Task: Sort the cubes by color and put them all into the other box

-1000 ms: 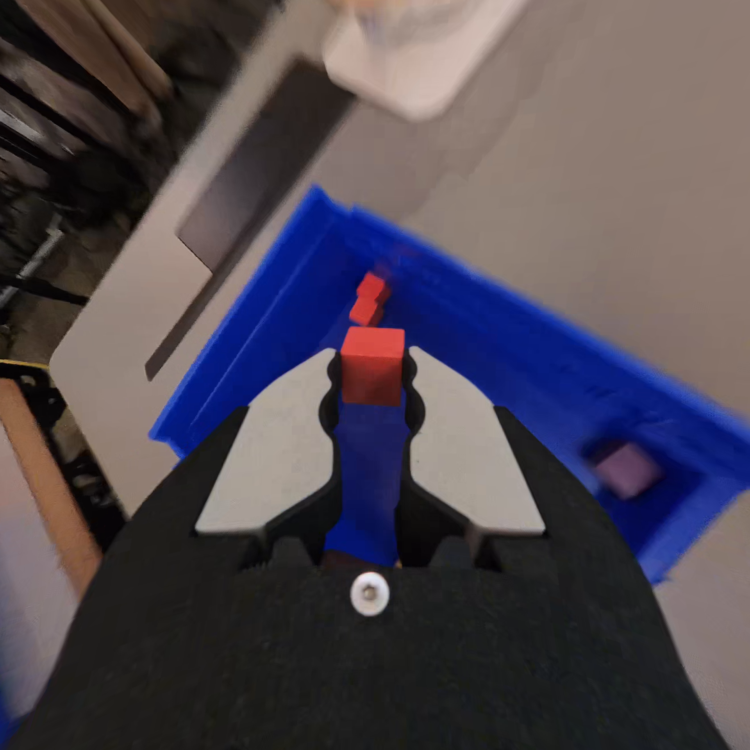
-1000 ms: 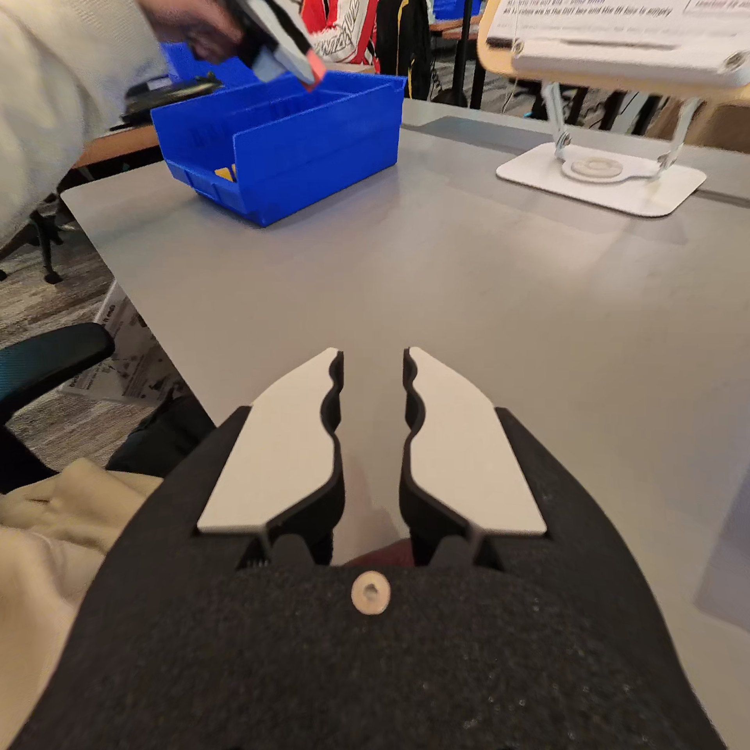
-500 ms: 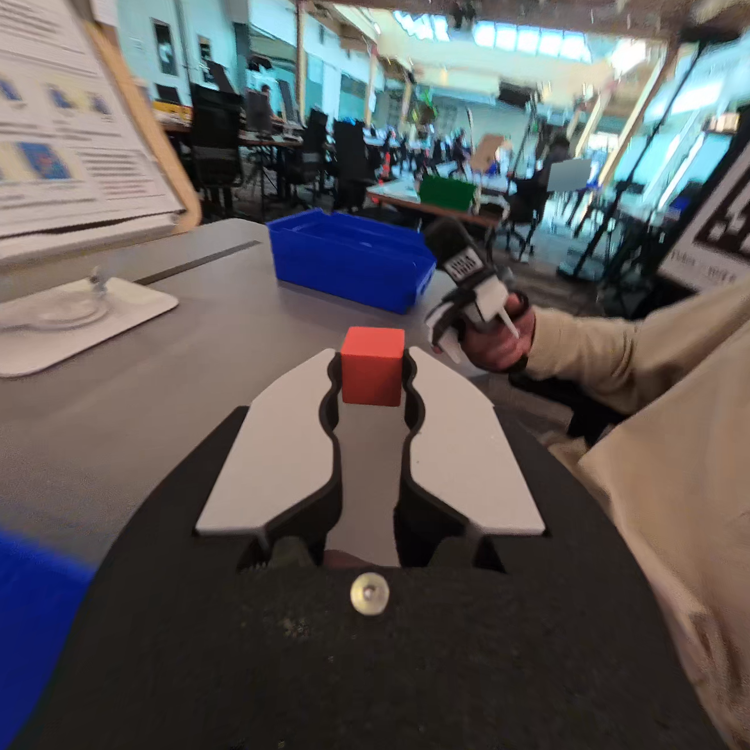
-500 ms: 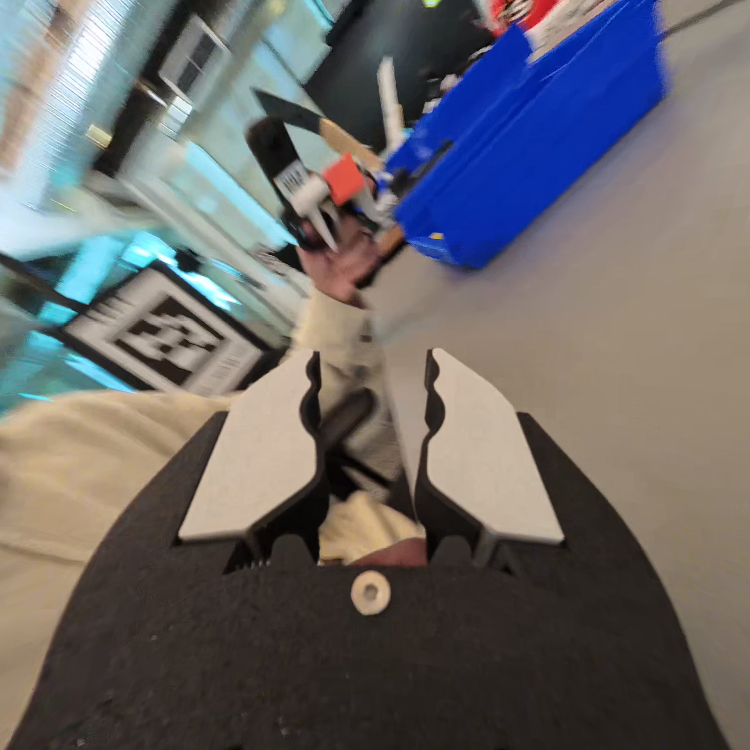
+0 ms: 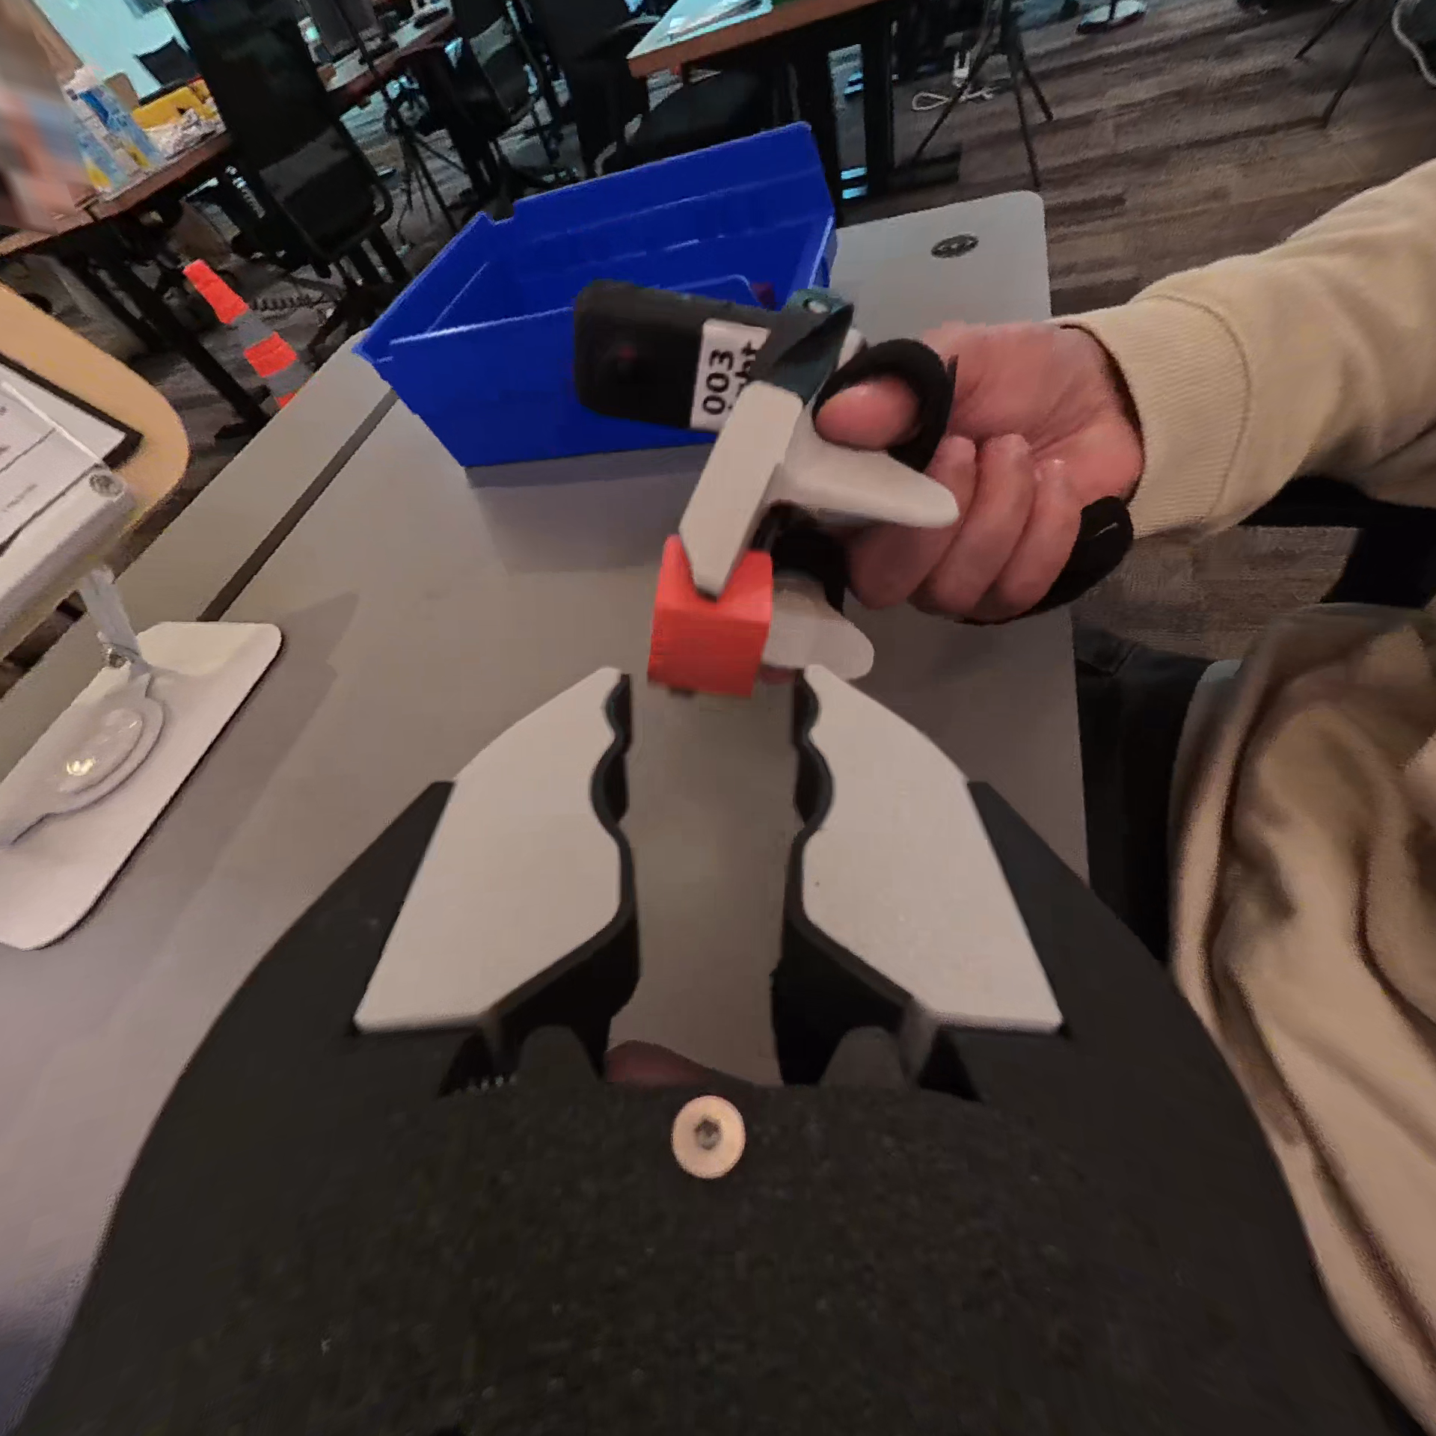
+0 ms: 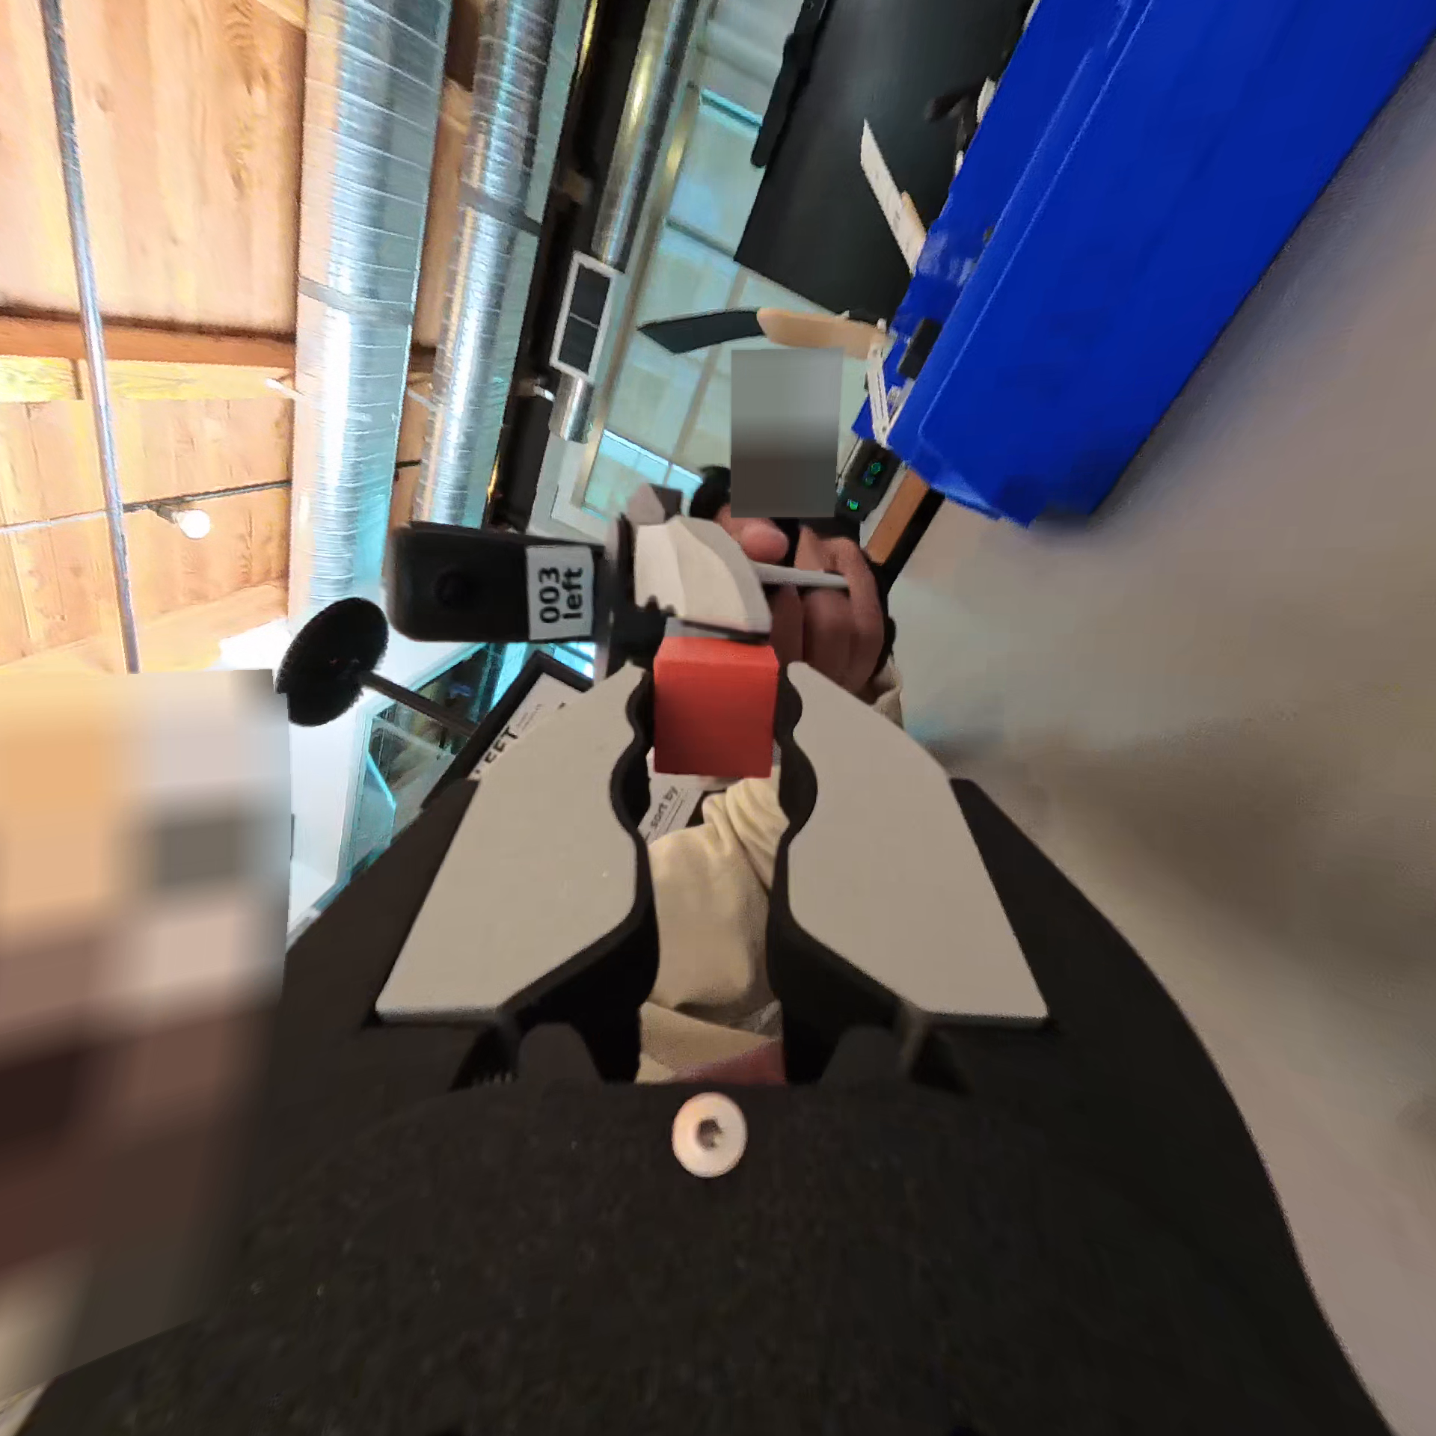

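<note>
Left wrist view, left to right:
- Stand (image 5: 116,777): white base plate on the grey bench (image 5: 482,622), far left
- Box (image 5: 544,388): blue, on the bench beyond the grippers
- Left gripper (image 5: 711,684): fingers (image 5: 513,870) open, a gap showing on either side of the cube
- Cube (image 5: 703,633): red, held in the air over the bench, just past the left fingertips
- Right gripper (image 5: 746,614): comes in from the right, fingers clamped on the cube's top and bottom
- Hand (image 5: 1002,474): holds the right gripper; beige sleeve (image 5: 1259,350) behind it

Right wrist view:
- Right gripper (image 6: 713,680): cube (image 6: 715,715) pinched between its fingertips
- Left gripper (image 6: 699,590): close above the cube
- Other box (image 6: 1127,272): blue, on the bench, upper right
</note>
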{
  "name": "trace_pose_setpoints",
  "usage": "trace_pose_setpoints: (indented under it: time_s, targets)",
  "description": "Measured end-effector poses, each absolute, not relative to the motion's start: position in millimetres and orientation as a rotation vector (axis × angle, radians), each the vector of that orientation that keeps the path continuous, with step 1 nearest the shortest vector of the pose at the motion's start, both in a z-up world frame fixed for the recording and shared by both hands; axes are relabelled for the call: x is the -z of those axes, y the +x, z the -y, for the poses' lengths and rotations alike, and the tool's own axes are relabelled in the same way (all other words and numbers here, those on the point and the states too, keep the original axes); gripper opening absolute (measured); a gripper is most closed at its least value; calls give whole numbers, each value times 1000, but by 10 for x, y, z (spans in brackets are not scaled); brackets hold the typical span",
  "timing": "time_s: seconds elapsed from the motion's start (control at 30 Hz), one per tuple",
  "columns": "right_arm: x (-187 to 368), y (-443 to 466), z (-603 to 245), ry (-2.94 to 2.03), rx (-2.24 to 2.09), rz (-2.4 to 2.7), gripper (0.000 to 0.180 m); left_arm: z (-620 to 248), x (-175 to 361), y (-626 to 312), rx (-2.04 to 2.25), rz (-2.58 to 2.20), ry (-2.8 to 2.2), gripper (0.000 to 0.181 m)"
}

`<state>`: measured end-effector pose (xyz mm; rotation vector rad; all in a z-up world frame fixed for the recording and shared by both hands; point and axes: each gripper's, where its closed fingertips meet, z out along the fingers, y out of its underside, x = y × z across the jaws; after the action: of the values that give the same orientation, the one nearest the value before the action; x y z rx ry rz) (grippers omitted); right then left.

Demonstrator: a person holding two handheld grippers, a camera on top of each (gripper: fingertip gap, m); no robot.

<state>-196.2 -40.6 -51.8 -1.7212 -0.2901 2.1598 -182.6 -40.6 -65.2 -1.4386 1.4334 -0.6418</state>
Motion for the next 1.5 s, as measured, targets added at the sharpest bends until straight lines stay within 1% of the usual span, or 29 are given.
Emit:
trace_pose_setpoints:
  time_s: [0.03,0.07,0.1,0.17,0.23,0.3,0.37,0.43,0.53,0.63,0.67,0.73,0.8,0.93,0.97,1.0,1.03,1.1,1.17,1.23,1.3,1.4,1.5]
  targets:
    - [503,-1881,378,-1689,-2159,262,29,405,659,-1851,655,-1397,-1467,51]
    - [501,-1797,362,-1670,-2153,238,29,406,643,-1898,680,-1335,-1503,53]
    - [524,-1720,364,-1676,-2116,240,29,404,609,-1961,721,-1239,-1540,53]
    - [625,-1562,376,-1720,-1907,301,29,440,560,-2100,859,-1005,-1604,52]
    - [770,-1373,380,-1762,-1583,383,29,469,598,-2256,959,-771,-1637,48]
    - [905,-1169,380,-1772,-1246,456,29,517,703,-2379,993,-639,-1658,44]
    - [945,-1055,438,-1762,-1095,503,29,599,788,-2413,1031,-616,-1676,43]
    - [891,-982,469,-1748,-1053,497,29,629,823,-2406,1022,-650,-1680,43]
    - [583,-750,437,-1681,-953,511,29,620,811,-2381,958,-701,-1652,43]
    - [258,138,111,-1712,-602,367,29,677,883,-2341,875,-777,-1658,44]
    - [265,498,-24,-1788,-519,314,29,693,908,-2338,830,-803,-1654,44]
    - [563,1212,-322,-2039,-292,282,29,720,923,-2320,756,-848,-1634,44]
    - [965,1728,-572,-2288,-205,201,29,762,893,-2269,762,-872,-1618,45]
    - [1477,2068,-905,-2520,-145,148,30,837,888,-2206,828,-886,-1621,45]
    - [1531,2067,-947,-2542,-134,158,34,840,905,-2215,824,-890,-1627,45]
    - [1555,2061,-979,-2557,-128,168,45,837,916,-2228,817,-891,-1631,45]
    - [1526,2079,-1006,-2550,-110,156,51,831,917,-2243,813,-888,-1633,45]
    - [1290,2117,-1018,-2446,-55,112,50,811,907,-2277,814,-871,-1637,45]
    - [942,1993,-910,-2282,-21,114,45,789,897,-2317,815,-849,-1643,45]
    - [650,1522,-671,-2103,-100,193,43,720,904,-2379,780,-813,-1658,43]
    - [559,739,-302,-1963,-340,328,44,614,950,-2455,712,-772,-1699,43]
    - [677,-372,316,-1795,-794,410,40,487,1020,-2554,612,-734,-1746,43]
    - [926,-854,570,-1788,-794,510,40,423,1071,-2599,539,-734,-1787,44]
